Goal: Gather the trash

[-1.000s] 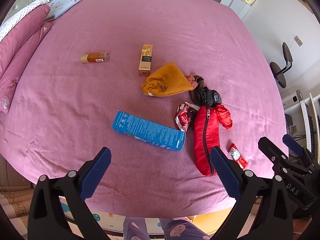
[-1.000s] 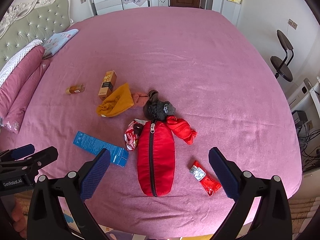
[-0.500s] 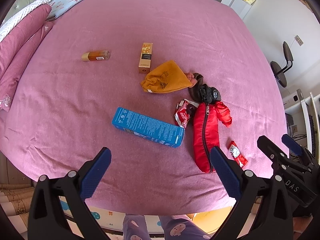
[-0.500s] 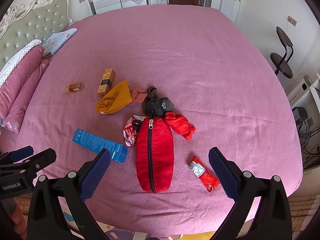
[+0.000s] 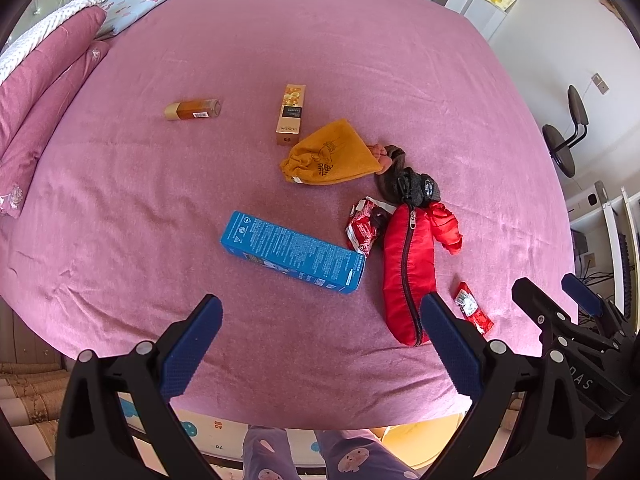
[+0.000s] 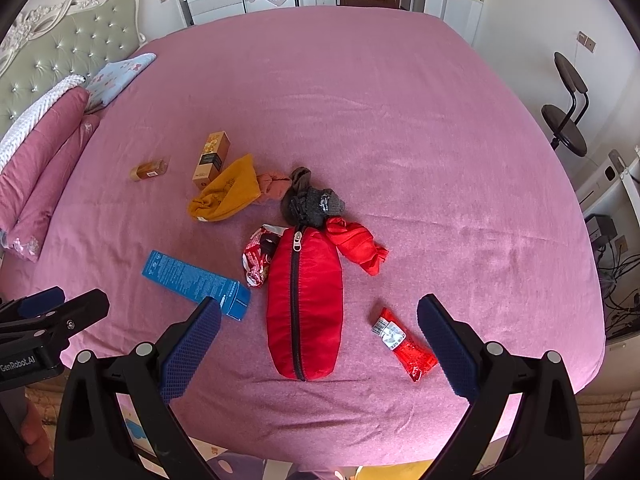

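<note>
Pink bed (image 5: pixel 200 220) fills both views, w/ pillows (image 5: pixel 44 72) and a padded headboard (image 6: pixel 60 52) far beyond the fingers.

Left gripper (image 5: pixel 320 312) hangs over the near edge of the bed, fingers spread wide, holding nothing. Just ahead of them, between the tips, lies a blue box (image 5: pixel 292 252) covered in small white print, too fine to read. Ahead of the right-side finger is a red zip pouch (image 5: pixel 408 268); a crumpled red-and-white wrapper (image 5: pixel 362 230) sits between box and pouch, touching the pouch. A red snack packet (image 5: pixel 472 310) w/ a white barcode label lies just outside that finger. Further ahead: mustard cloth bag (image 5: pixel 332 156) w/ dark printed characters, a tan carton (image 5: pixel 290 114) marked "L'OREAL", and a small amber bottle (image 5: pixel 194 109) w/ barcode sticker, well apart to the left.

Right gripper (image 6: pixel 318 320) also wide open and empty; the pouch lies between its fingers, the snack packet just inside the right one. The other tool at lower left of this view reads "GenRobot.AI".

Vs. 0.5 s ago: in both views the items sit a bit nearer the fingertips; nothing on the bed has shifted.
</note>
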Demonstrator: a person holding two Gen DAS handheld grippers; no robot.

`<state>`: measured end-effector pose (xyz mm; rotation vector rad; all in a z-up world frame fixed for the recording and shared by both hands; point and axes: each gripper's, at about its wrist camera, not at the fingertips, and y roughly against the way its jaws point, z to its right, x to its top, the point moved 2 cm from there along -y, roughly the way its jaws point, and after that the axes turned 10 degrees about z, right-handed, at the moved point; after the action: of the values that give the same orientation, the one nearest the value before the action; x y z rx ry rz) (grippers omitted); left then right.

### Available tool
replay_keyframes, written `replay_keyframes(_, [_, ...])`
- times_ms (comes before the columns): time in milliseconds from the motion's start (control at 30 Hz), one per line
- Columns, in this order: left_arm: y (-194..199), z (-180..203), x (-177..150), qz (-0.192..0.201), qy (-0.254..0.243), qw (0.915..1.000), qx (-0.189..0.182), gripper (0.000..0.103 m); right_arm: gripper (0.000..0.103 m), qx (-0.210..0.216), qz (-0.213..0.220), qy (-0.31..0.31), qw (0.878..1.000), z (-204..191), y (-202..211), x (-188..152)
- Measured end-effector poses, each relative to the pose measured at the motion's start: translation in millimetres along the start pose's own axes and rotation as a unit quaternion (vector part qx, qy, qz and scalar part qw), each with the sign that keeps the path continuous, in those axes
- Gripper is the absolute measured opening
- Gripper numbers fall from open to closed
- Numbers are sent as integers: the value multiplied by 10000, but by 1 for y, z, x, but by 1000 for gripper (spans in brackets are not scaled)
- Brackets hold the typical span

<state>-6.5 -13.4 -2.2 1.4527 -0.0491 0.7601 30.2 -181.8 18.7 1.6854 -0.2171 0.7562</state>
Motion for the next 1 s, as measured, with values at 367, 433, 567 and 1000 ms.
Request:
replay_keyframes(367, [-1, 6, 0, -18, 35, 10000, 2, 99, 94, 21, -18, -2, 10000, 7, -3, 2])
replay_keyframes(433, [-2, 7, -1, -32, 43, 10000, -3, 99, 94, 49, -27, -5, 10000, 7, -4, 2])
replay_keyframes(567, [-3, 8, -1, -47, 65, 10000, 6, 99, 94, 78, -49, 68, 9999, 4, -6, 2])
replay_keyframes(1000, [-25, -2, 0, -311, 541, 9980, 42, 99, 94, 288, -278, 205, 9990, -1, -27, 4])
